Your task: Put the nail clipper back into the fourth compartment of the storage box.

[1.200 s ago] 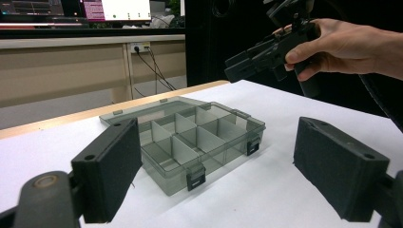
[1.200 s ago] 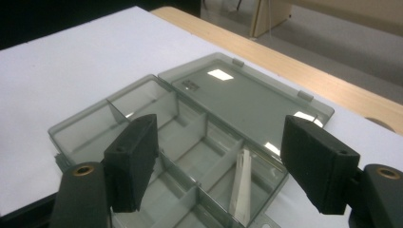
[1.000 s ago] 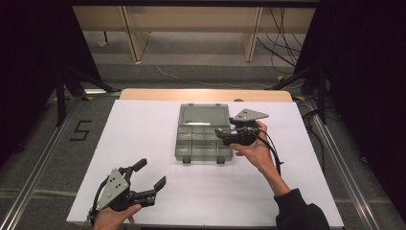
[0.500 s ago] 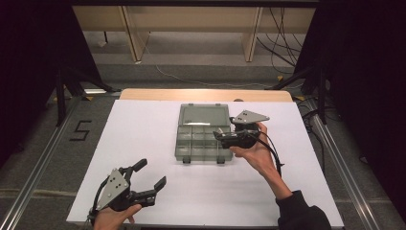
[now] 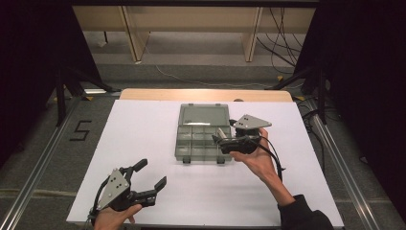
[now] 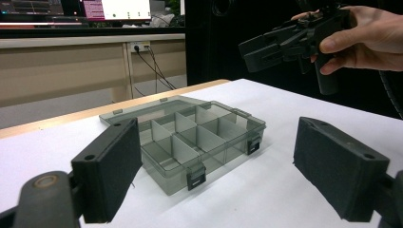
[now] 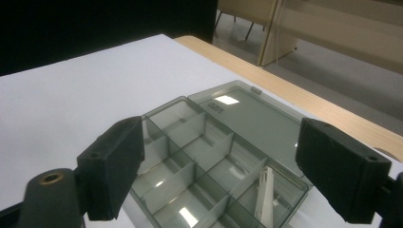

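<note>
Smoky translucent plastic compartment box (image 5: pixel 201 139), lid flat open behind it, sits mid-table on the white sheet (image 5: pixel 143 129). A small white plastic strip (image 7: pixel 264 194) leans in one of its near-right cells, seen in the right gripper view. Right gripper (image 5: pixel 221 140) hovers over the box's right edge; jaws have just been opening, now wide, nothing between them. Left gripper (image 5: pixel 151 176) parked near the front-left edge, jaws wide, empty. Handling, my guess: strip v. light, thin, stiff-ish, prob slippery; pinch across its upper end, gently. Box light, may slide, walls rigid.
</note>
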